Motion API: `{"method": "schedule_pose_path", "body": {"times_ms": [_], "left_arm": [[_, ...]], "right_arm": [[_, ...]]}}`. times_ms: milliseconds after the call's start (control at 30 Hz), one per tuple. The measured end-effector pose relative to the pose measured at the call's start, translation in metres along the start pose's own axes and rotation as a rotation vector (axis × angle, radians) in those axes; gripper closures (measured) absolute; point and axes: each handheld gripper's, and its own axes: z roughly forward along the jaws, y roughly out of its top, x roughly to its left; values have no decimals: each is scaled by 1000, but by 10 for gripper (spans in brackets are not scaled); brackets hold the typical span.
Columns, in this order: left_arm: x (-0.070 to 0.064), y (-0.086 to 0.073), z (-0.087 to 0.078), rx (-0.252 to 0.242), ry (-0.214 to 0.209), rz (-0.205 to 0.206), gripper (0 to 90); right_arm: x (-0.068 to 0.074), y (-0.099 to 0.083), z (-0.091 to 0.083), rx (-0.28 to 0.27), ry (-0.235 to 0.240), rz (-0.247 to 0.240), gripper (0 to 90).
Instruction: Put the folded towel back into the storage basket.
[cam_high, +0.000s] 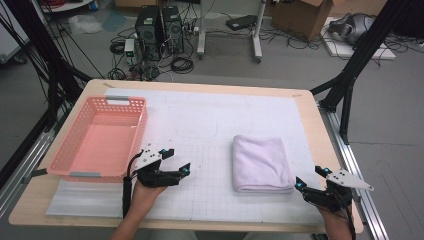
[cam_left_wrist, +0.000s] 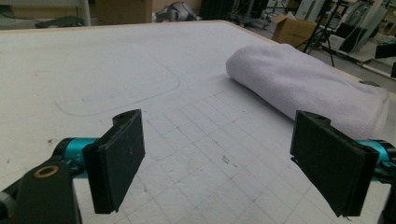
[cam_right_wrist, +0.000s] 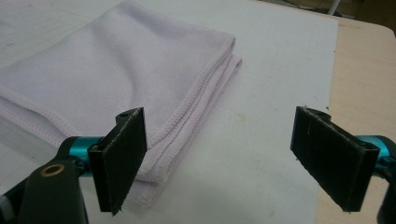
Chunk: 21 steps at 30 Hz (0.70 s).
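Towel (cam_high: 262, 164) is seen folded into a thick pale lilac rectangle on the white gridded mat (cam_high: 210, 130) that covers the wooden surface (cam_high: 320, 130), right of the middle. A pink plastic basket (cam_high: 137, 127) is placed at the left of the mat, well apart from the towel.

The left gripper (cam_high: 177, 161) is held low over the mat, between the basket and the towel, just beside the basket's near right corner, with its jaws spread wide and nothing between them. In the left gripper view (cam_left_wrist: 219, 163) the bare grid is seen between the two black pads, and the towel's rounded folded edge (cam_left_wrist: 303, 88) is found farther off to the right, not touched.

The right gripper (cam_high: 311, 179) is held near the front right corner of the surface, close to the towel's near right corner, its jaws likewise set wide apart and holding nothing. In the right gripper view (cam_right_wrist: 219, 158) the towel's stitched layered edges (cam_right_wrist: 196, 112) are seen just past the left pad, and the mat's edge with bare wood is seen behind the right pad. Whether that pad touches the cloth cannot be told.
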Motion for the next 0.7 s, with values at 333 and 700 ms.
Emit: {"method": "schedule_pose_path", "body": {"times_ms": [333,700], "left_arm": [[-4,-2,12,46,-18,-6,183],[-19,7,52,106,-87,-70,184]], "right_arm": [[0,-3,2,20,7,1,178],[-2,-4,0,28,8,3,178]]}}
